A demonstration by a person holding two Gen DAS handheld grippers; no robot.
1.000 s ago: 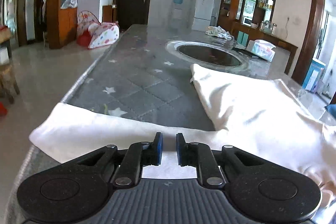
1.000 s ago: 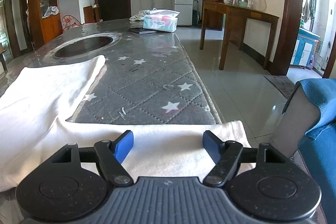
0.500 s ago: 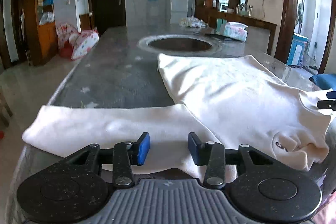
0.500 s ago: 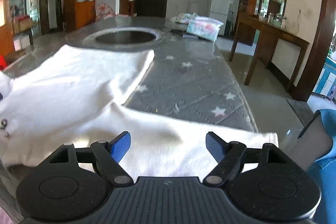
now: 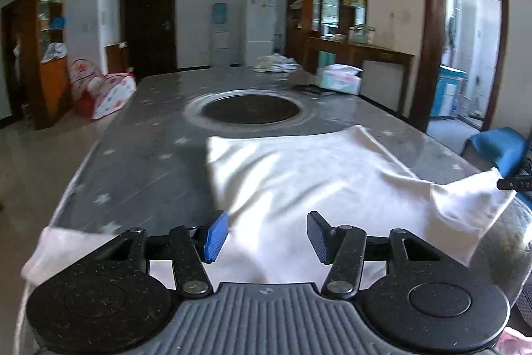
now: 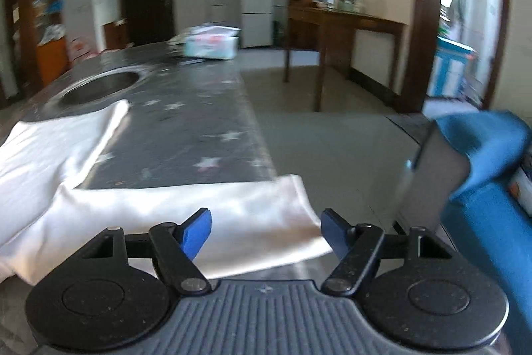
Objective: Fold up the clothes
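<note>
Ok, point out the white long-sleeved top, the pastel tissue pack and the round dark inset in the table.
White long-sleeved top (image 5: 299,175), left wrist view, body.
Pastel tissue pack (image 5: 339,81), left wrist view, front face.
Round dark inset (image 5: 251,110), left wrist view, centre.

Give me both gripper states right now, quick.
Left gripper: open, jaws just been opening, holding nothing; white shirt lies beneath.
Right gripper: open, jaws just been closing a little, holding nothing; the shirt's sleeve lies below.
</note>
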